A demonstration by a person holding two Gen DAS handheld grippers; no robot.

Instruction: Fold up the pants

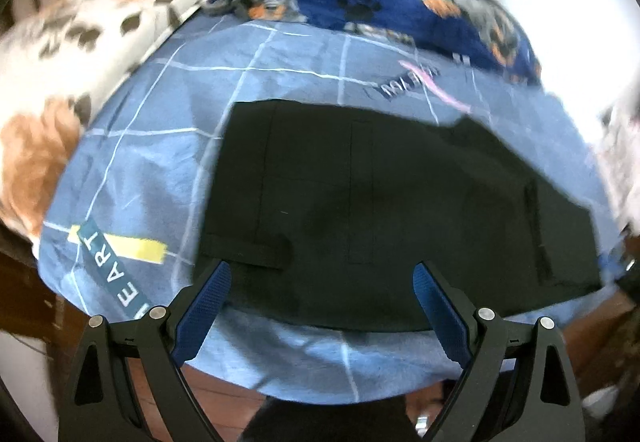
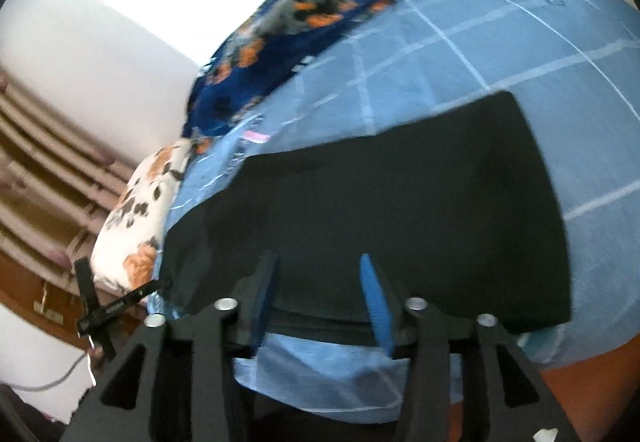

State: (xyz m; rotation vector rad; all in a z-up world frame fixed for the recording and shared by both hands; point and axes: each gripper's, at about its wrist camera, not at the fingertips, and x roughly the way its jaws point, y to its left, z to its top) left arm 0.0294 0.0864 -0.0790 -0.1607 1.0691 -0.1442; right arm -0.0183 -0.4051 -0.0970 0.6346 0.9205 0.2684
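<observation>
Black pants [image 1: 380,209] lie folded flat on a light blue checked bedsheet [image 1: 168,165]. They also show in the right wrist view [image 2: 400,209]. My left gripper [image 1: 322,278] is open and empty, held above the pants' near edge, with blue pads [image 1: 208,306] spread wide. My right gripper [image 2: 318,274] is open, half spread, above the near edge of the pants. Neither gripper holds cloth.
A dark blue dog-print blanket [image 1: 380,5] lies bunched along the far side of the bed. A white and orange spotted pillow [image 1: 52,81] sits at the left. A wooden floor [image 1: 36,306] shows beyond the bed edge. A white wall [image 2: 120,1] stands behind.
</observation>
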